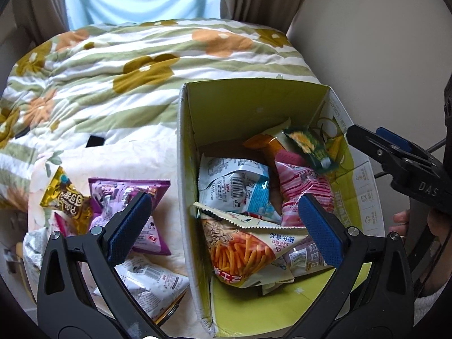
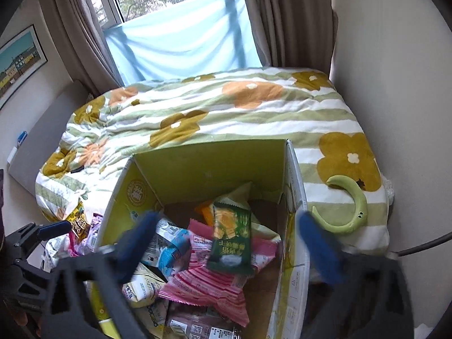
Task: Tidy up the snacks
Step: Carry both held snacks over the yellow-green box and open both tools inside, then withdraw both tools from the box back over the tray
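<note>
A green cardboard box [image 1: 254,99] stands on the bed and holds several snack bags: a carrot-stick bag [image 1: 243,251], a white-blue bag [image 1: 234,186], a pink striped bag [image 1: 305,186] and a dark green pack [image 1: 310,147]. The green pack [image 2: 231,240] appears in mid-air above the pink bag [image 2: 209,285] in the right wrist view. My left gripper [image 1: 223,223] is open over the box's left wall, empty. My right gripper [image 2: 226,243] is open above the box [image 2: 209,166], blurred. Loose on the bed left of the box lie a purple bag [image 1: 124,197], a gold bag [image 1: 67,197] and a white bag [image 1: 149,282].
The box sits on a floral striped quilt [image 1: 127,65] against a wall. A green crescent-shaped object [image 2: 350,209] lies on the quilt right of the box. A small black object [image 1: 94,141] lies behind the loose snacks. Curtains and a window stand at the far end.
</note>
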A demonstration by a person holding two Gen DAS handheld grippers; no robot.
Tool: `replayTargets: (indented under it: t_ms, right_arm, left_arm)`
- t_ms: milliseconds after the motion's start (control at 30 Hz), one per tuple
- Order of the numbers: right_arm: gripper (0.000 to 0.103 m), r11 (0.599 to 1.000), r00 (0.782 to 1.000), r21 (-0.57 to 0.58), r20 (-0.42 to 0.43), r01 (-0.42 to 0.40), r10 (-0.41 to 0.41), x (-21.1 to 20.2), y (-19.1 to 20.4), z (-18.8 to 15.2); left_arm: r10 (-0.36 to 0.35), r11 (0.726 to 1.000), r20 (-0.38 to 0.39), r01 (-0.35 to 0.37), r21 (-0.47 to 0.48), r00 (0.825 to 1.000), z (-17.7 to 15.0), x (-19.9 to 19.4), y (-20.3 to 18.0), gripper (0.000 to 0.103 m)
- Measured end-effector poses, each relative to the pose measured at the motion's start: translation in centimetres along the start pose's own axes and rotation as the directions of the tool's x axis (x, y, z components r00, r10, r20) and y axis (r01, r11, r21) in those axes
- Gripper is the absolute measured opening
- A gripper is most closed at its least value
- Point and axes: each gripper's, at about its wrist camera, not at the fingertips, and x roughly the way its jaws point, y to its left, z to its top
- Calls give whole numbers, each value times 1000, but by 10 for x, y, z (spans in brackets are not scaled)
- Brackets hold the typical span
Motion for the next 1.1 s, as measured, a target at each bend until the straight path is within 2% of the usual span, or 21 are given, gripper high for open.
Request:
replayTargets:
  t_ms: [367,567,733,900,1100]
  right_arm:
    - [103,1000,1000,-9,-17,-13,13,-25,8,-14]
    - [103,999,1000,-40,12,-4,4,-52,20,-23]
    - [103,997,998,-67,46,-38,41,-75,36,-25]
    - [103,993,994,-93,70,-79,86,-92,57,-30]
    - [103,989,992,-136,105,-53,68,-110,101,-45]
  left_arm:
    - [16,1000,29,-16,-7,999,-21,-20,4,102]
    - [39,999,91,-39,-6,995,-27,-53,5,102]
    - [80,997,140,-77,-28,987,-36,-87,12,102]
    - [143,989,158,-135,-59,977,-57,-118,36,102]
    - [184,979,181,-163,-121,966,-89,-150,83,102]
